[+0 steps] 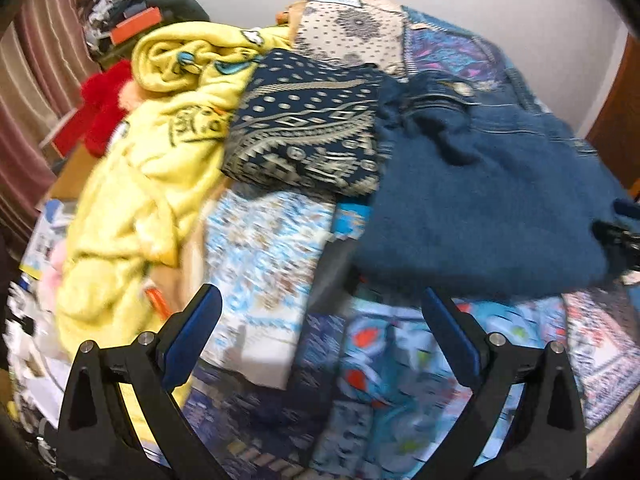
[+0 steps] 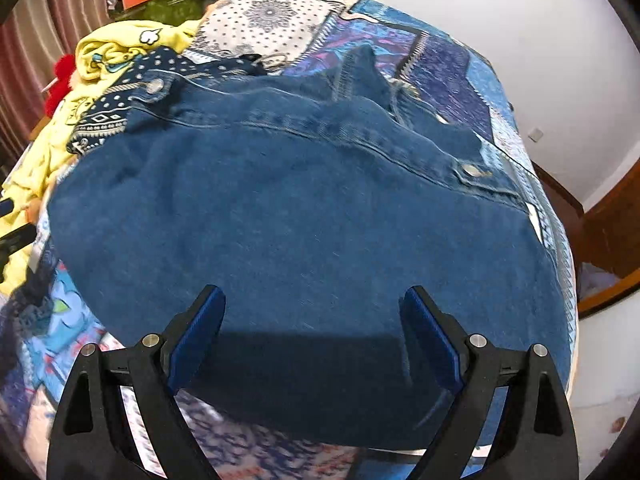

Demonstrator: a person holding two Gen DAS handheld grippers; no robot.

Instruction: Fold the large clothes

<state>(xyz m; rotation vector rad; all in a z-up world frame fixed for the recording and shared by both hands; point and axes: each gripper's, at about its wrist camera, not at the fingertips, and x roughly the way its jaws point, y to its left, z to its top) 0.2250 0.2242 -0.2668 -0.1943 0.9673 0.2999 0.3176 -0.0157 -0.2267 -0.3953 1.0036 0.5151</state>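
Note:
A blue denim jacket (image 2: 304,208) lies spread on the patchwork bedspread (image 2: 452,60); it also shows at the right of the left wrist view (image 1: 488,200). My right gripper (image 2: 312,300) is open and empty, just above the jacket's near edge. My left gripper (image 1: 320,296) is open and empty, over the bedspread (image 1: 264,248) left of the jacket. The right gripper's tip (image 1: 624,232) shows at the right edge of the left wrist view.
A navy patterned folded cloth (image 1: 308,136) and a crumpled yellow garment (image 1: 152,168) lie left of the jacket. A red fluffy item (image 1: 104,104) and piled clutter (image 1: 128,12) sit by the curtain (image 1: 36,80). A white wall and wooden bed frame (image 2: 608,224) are at right.

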